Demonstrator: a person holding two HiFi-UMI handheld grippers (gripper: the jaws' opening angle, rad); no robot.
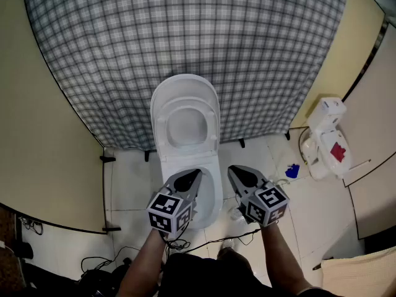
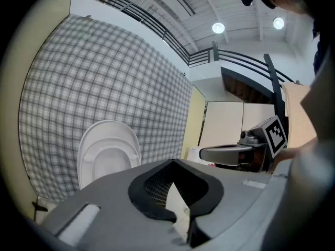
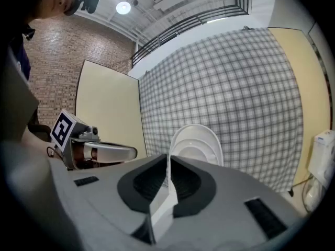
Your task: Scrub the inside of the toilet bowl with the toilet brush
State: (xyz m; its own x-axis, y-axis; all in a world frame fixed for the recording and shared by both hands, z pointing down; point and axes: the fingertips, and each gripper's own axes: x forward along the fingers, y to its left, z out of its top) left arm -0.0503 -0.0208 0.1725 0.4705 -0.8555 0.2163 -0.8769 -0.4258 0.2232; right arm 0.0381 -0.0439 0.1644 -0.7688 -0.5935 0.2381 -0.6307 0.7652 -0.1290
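Toilet (image 1: 185, 146): glossy white oval; checked fabric backdrop (image 1: 185, 36).

White toilet (image 1: 185, 119), grey checked backdrop (image 1: 185, 30)

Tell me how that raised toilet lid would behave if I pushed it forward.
The toilet lid looks like moulded white plastic, so probably stiff and fairly light. It stands upright, so a push would likely swing it down quickly.

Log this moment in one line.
left hand-held gripper: shut, empty | right hand-held gripper: shut, empty | both: near toilet bowl front | toilet lid: up | toilet brush: not held
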